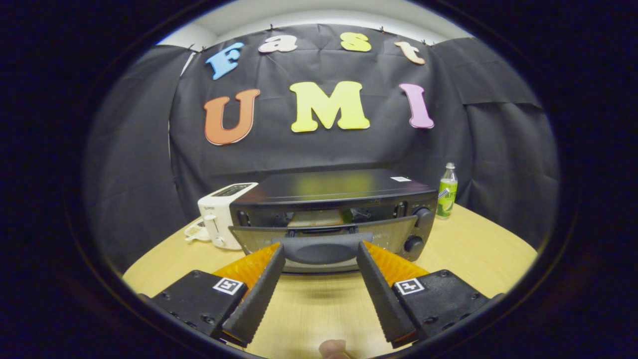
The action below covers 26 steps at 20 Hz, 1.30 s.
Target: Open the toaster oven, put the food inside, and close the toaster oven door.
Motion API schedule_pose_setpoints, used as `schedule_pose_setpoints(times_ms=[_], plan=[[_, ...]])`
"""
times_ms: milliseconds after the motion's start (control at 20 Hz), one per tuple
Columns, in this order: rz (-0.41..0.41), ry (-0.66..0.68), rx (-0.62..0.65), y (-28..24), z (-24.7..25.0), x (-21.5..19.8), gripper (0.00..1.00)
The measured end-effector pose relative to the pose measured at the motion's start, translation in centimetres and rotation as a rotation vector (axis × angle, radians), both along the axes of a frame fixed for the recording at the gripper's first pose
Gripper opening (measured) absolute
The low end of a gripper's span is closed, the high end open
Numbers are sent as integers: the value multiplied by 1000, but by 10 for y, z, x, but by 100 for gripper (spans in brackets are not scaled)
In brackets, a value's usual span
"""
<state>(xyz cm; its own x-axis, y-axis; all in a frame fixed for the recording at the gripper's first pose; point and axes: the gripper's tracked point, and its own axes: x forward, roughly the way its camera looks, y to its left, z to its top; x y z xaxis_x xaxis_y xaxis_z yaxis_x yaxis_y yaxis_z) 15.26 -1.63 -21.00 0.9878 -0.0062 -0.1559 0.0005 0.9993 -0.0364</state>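
Gripper view puts my fingers (320,252) spread wide on either side of the toaster oven (333,209) door handle (322,249), not clearly pressing it, the door tilted partly open on the table (473,249), with a white toaster (219,212) left and a green bottle (447,192) right.

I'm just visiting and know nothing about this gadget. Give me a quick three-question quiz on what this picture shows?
1. True or false: the toaster oven door is fully shut.
2. What lies between the gripper jaws? A) door handle B) green bottle C) white toaster
3. Fill in: the green bottle stands on the table beside the oven's ____ side, the one with the knobs.

Key: 1. False, it is tipped partly open at the top. 2. A, the open jaws flank the handle; whether they touch it is unclear. 3. Right.
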Motion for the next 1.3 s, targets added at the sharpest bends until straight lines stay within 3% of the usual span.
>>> schedule_pose_setpoints(times_ms=[400, 800, 1300], plan=[[-23, -43, -6, -17, 59, -45, 96], [0, -156, -7, -36, 140, -113, 97], [62, -246, 23, -27, 194, -179, 98]])
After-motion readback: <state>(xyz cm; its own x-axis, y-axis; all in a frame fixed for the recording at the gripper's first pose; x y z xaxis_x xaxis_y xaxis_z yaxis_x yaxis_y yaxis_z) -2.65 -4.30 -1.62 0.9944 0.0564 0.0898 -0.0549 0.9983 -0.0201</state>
